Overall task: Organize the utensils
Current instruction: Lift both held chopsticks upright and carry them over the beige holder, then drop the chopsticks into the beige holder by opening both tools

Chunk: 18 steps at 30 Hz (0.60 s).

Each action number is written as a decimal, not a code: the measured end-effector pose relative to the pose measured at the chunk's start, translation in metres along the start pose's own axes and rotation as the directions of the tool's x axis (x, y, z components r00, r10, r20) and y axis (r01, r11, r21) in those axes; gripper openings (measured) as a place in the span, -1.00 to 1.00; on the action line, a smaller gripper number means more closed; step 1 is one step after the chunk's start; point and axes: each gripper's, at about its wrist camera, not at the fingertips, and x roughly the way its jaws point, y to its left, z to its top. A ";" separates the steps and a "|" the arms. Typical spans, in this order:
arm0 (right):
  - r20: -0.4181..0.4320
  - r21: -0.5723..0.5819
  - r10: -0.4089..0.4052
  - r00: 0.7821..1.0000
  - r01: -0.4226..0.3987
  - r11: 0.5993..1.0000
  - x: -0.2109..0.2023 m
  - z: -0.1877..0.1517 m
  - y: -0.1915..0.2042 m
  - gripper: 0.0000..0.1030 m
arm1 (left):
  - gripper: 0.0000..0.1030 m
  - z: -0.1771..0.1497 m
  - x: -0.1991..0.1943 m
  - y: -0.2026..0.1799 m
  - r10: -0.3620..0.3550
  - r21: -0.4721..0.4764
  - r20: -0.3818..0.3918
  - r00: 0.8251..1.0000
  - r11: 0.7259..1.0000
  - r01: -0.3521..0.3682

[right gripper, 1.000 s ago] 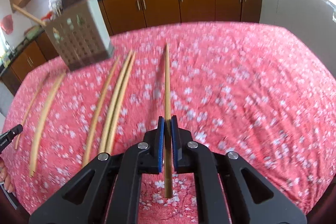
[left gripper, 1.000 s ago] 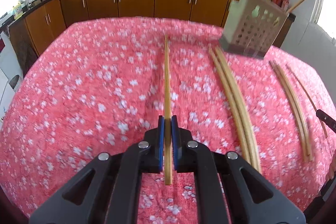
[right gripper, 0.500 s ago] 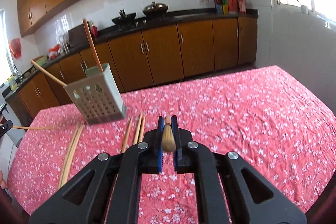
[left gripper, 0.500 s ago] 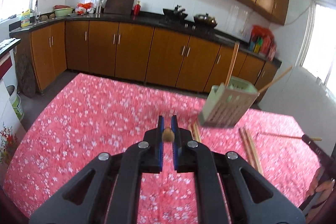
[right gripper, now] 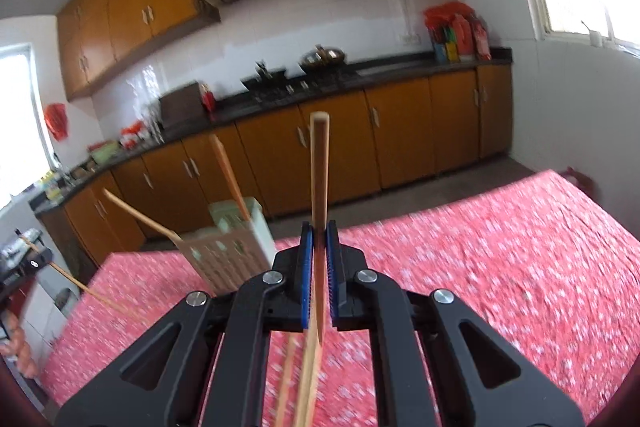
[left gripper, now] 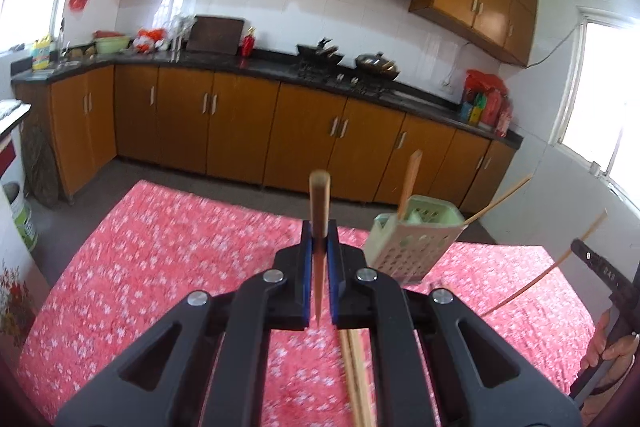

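Right now my left gripper (left gripper: 319, 239) is clamped tight on a wooden chopstick (left gripper: 319, 211), the blue pads (left gripper: 306, 267) pressing it from both sides. That stick runs through the jaws and pokes up and forward, its blunt end raised against the kitchen cabinets. My right gripper (right gripper: 319, 239) is closed the same way on a second chopstick (right gripper: 319, 167), which rises steeply out of the jaws and reaches up across the cabinet fronts (right gripper: 344, 155).

Moving outward, both grippers hang above the table with the red flowered cloth (left gripper: 168, 247). From the left wrist camera I see a pale perforated utensil holder (left gripper: 412, 243) just right of my jaws, tilted, with one chopstick standing in it (left gripper: 411, 183) and another sticking out sideways (left gripper: 500, 199). A pair of loose chopsticks (left gripper: 356, 379) lies on the cloth below the left gripper.

At the far right edge of that view a hand (left gripper: 612, 343) grips the dark handle of the other tool, with its thin stick (left gripper: 552, 275) angled up across the cloth.

From the right wrist camera the holder (right gripper: 232, 247) sits left of my jaws, and further chopsticks (right gripper: 288, 379) show blurred beneath the gripper.
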 end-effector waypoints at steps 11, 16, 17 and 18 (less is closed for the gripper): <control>0.209 -0.053 0.159 0.965 -0.151 0.987 -0.014 0.054 0.065 -0.85 | -0.85 0.061 -0.004 -0.067 -0.104 0.043 0.159 0.982 0.994 0.098; 0.275 -0.078 0.147 0.950 -0.130 0.988 0.002 0.065 0.079 -0.86 | -0.85 0.089 0.007 -0.092 -0.097 0.040 0.257 0.962 0.995 0.090; 0.280 -0.075 0.145 0.949 -0.129 0.989 0.007 0.066 0.079 -0.85 | -0.85 0.093 0.010 -0.095 -0.093 0.036 0.269 0.959 0.996 0.086; 0.281 -0.069 0.144 0.949 -0.130 0.989 0.015 0.068 0.079 -0.85 | -0.85 0.097 0.016 -0.097 -0.086 0.027 0.278 0.957 0.996 0.082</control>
